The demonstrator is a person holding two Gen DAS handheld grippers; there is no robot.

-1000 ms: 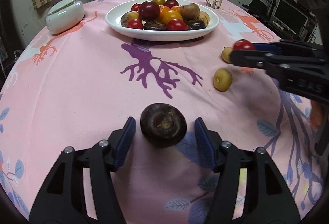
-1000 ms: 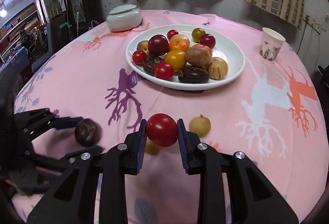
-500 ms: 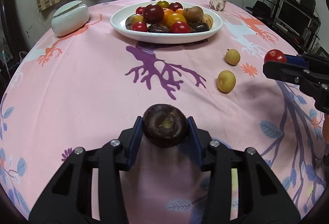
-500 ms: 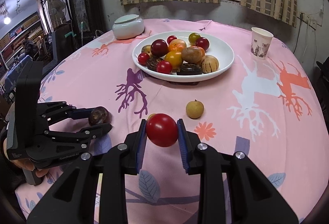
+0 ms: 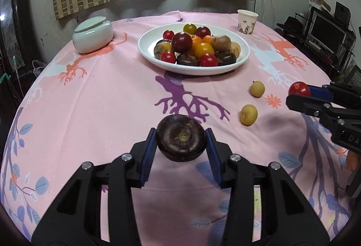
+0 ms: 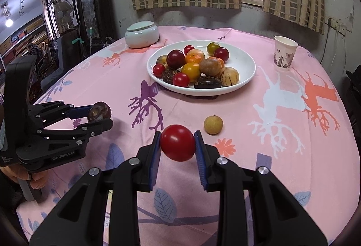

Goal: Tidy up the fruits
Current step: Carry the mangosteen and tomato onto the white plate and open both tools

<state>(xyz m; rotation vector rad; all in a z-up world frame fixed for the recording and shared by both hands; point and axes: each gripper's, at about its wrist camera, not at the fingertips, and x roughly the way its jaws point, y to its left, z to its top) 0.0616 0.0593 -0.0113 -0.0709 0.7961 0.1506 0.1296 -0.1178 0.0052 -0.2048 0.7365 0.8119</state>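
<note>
Fruit is filling both our grippers: the left gripper [image 5: 181, 144] is clamping one dark brown fruit [image 5: 181, 141], the right gripper [image 6: 177, 143] one red tomato [image 6: 177, 142]. Ahead of the jaws, we are seeing two yellow fruits [image 5: 248, 114] loose and one white plate [image 5: 244, 57].

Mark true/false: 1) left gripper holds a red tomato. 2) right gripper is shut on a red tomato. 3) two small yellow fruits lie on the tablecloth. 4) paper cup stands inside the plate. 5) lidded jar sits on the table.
1) False: the left gripper is shut on a dark brown round fruit.
2) True: the right gripper clamps the red tomato.
3) True: yellow fruits lie on the cloth, outside the white plate.
4) False: the paper cup stands on the cloth beside the plate.
5) True: the pale lidded jar.
</note>
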